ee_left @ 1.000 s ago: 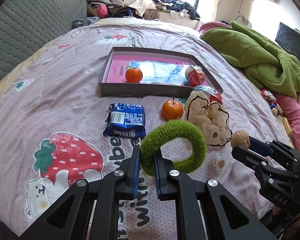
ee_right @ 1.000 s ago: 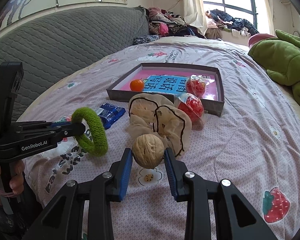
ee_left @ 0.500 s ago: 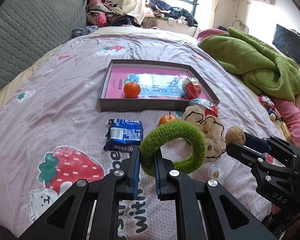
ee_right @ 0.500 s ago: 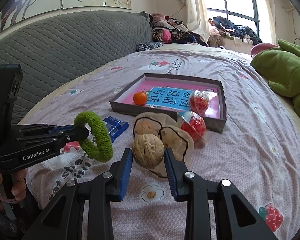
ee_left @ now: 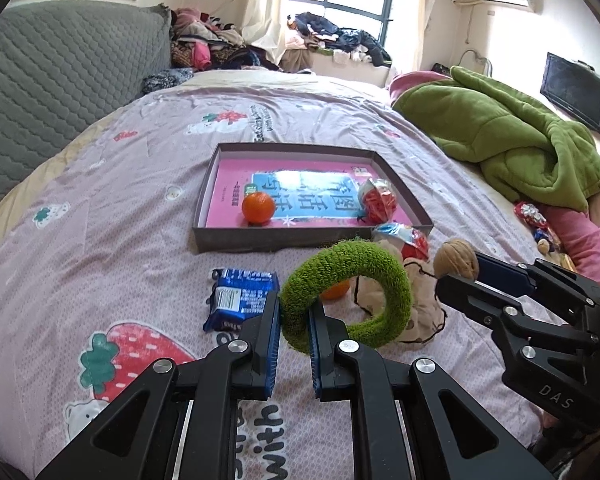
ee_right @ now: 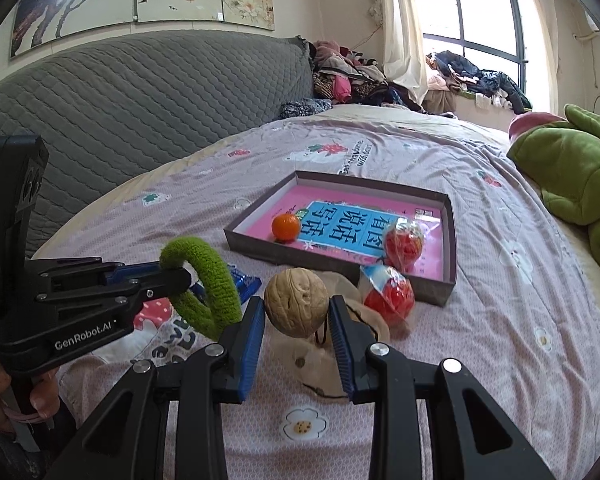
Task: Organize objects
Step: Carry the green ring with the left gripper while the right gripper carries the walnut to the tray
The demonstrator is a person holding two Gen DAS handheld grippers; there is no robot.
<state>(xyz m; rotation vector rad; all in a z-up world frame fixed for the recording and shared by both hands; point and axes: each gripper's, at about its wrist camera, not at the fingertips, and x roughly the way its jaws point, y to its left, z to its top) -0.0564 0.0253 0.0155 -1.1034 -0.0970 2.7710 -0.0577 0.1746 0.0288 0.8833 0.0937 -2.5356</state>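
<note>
My left gripper [ee_left: 294, 312] is shut on a green fuzzy ring [ee_left: 384, 276] and holds it above the bed; the ring also shows in the right wrist view [ee_right: 216, 280]. My right gripper [ee_right: 296, 312] is shut on a walnut [ee_right: 296, 300], also seen in the left wrist view [ee_left: 456, 258]. Ahead lies a shallow grey box [ee_left: 316, 240] with a pink and blue book inside, an orange [ee_left: 259, 208] and a red wrapped ball [ee_left: 378, 200]. In front of the box lie a blue snack packet [ee_left: 240, 296], a second orange [ee_left: 334, 290], a cream scrunchie [ee_left: 424, 304] and another red wrapped ball [ee_right: 388, 294].
All this lies on a bed with a pink strawberry-print cover [ee_left: 100, 240]. A green blanket [ee_left: 512, 148] is heaped at the right. A grey quilted headboard [ee_right: 140, 92] stands at the left. Clothes are piled by the window [ee_left: 332, 36].
Both grippers have risen with their loads and tilted up toward the box. The ring now hides most of the second orange.
</note>
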